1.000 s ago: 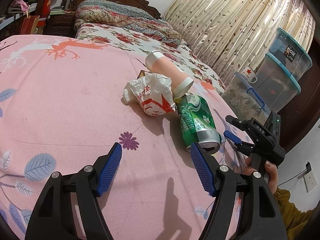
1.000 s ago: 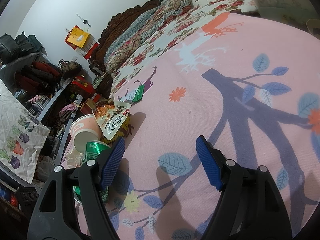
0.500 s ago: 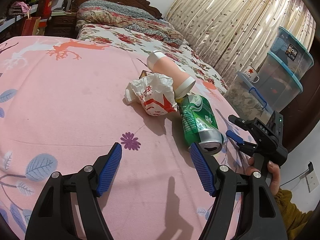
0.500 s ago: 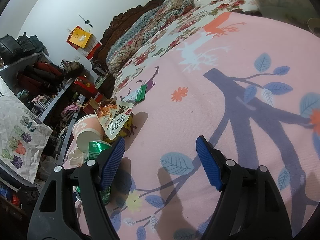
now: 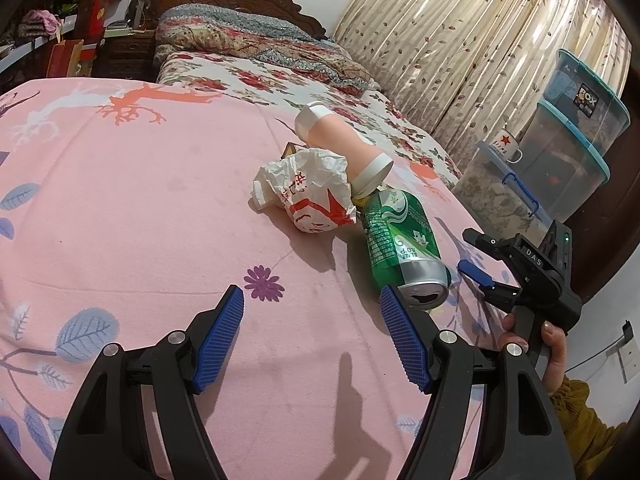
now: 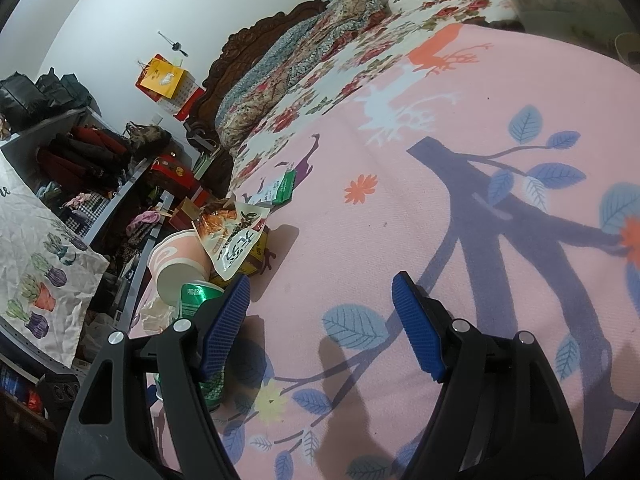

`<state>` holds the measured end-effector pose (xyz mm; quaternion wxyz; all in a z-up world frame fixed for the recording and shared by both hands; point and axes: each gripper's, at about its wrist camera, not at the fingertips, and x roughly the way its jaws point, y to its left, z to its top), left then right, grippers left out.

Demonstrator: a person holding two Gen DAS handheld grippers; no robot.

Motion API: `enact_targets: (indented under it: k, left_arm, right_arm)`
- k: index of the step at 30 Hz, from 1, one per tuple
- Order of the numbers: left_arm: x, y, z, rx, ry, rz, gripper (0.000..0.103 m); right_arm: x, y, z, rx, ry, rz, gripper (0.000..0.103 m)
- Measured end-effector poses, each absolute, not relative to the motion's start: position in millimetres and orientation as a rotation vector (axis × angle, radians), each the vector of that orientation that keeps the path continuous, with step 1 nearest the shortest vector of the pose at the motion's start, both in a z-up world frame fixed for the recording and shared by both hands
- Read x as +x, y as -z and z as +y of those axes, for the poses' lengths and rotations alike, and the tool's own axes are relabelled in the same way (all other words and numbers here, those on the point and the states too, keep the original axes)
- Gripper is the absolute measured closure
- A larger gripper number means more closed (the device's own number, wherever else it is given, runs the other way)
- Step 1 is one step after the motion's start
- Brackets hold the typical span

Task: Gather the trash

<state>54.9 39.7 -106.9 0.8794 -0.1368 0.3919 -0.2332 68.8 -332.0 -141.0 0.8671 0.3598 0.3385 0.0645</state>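
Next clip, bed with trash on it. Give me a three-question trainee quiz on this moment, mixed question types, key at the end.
1. True or false: the green can stands upright on the pink blanket.
2. Which item touches the crumpled white wrapper? A) the peach paper cup B) the star mug C) the purple flower print
3. Fill in: the left gripper and right gripper both have their jaws ____, holding nothing.

Key: 1 false, it lies on its side, mouth toward the camera. 2 A. 3 open.
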Motion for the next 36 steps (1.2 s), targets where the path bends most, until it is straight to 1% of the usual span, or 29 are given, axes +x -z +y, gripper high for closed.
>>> enact_targets:
  k: [36]
  left_arm:
    - [55.3, 104.7, 41.3, -0.298, 0.502, 0.823, 0.036]
  right_arm:
    - [67.8, 140.4, -331.8, 0.751, -0.135, 0.71, 0.028]
